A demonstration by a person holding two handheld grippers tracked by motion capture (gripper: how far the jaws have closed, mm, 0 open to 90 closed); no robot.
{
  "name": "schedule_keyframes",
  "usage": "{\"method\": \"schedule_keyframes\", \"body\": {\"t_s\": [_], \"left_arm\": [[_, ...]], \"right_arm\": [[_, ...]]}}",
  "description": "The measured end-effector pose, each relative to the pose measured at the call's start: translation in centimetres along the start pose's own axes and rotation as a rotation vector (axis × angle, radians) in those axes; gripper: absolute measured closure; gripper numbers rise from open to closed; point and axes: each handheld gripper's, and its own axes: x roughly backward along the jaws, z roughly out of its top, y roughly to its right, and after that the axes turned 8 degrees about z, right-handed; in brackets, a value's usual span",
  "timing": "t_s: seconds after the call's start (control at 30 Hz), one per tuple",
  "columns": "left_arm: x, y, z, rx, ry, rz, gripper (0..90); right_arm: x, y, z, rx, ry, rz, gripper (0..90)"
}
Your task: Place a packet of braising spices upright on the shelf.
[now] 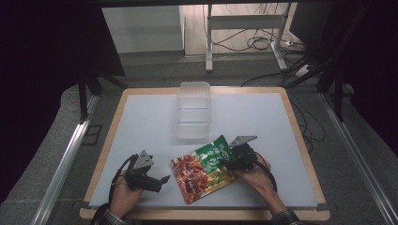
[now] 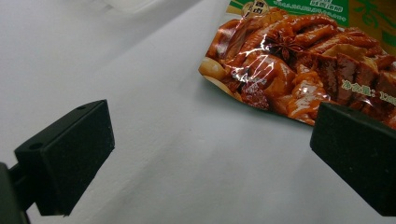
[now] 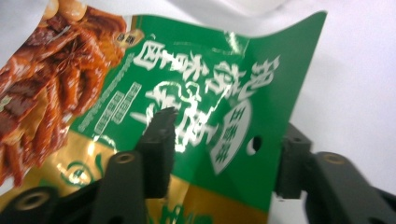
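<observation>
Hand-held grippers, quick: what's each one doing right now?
Left hand-held gripper: open, holding nothing, just short of the snack pouch.
Right hand-held gripper: jaws astride the pouch's green end; grip cannot be told.

A snack pouch (image 1: 205, 167) lies on the table (image 1: 141, 117), near its front edge. Behind it stands a plastic container (image 1: 193, 110). The left gripper (image 1: 159, 183) sits left of the pouch, the right gripper (image 1: 230, 161) at its right edge.

Snack pouch (image 2: 299, 60) cropped; its print (image 3: 201, 93) blurred
</observation>
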Motion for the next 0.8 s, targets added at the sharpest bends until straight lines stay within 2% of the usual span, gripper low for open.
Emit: {"method": "schedule_keyframes", "body": {"t_s": [0.1, 0.2, 0.3, 0.37, 0.4, 0.53, 0.63, 0.8], "left_arm": [[0.0, 0.0, 0.0, 0.001, 0.001, 0.0, 0.0], [0.1, -0.1, 0.0, 0.003, 0.005, 0.0, 0.0], [0.1, -0.1, 0.0, 0.005, 0.009, 0.002, 0.0], [0.2, -0.1, 0.0, 0.011, 0.016, 0.003, 0.0], [0.2, -0.1, 0.0, 0.012, 0.017, 0.004, 0.0], [0.2, -0.1, 0.0, 0.008, 0.015, 0.004, 0.0], [0.3, -0.2, 0.0, 0.01, 0.015, 0.006, 0.0], [0.3, -0.1, 0.0, 0.016, 0.021, 0.01, 0.0]], "right_arm": [[-0.2, -0.1, 0.4, 0.027, -0.003, -0.016, 62.5], [-0.1, -0.1, 0.6, 0.051, -0.013, -0.032, 77.8], [-0.1, 0.0, 0.7, 0.024, -0.037, -0.021, 83.3], [0.0, -0.1, 0.8, 0.024, -0.041, -0.014, 88.3], [0.1, -0.2, 0.8, 0.033, -0.032, -0.006, 88.7], [0.5, -0.9, 1.3, 0.073, -0.027, -0.029, 89.0], [0.9, -1.1, 1.6, 0.071, -0.018, -0.026, 89.0], [1.9, -1.0, 1.9, 0.048, 0.004, 0.01, 89.0]]}}
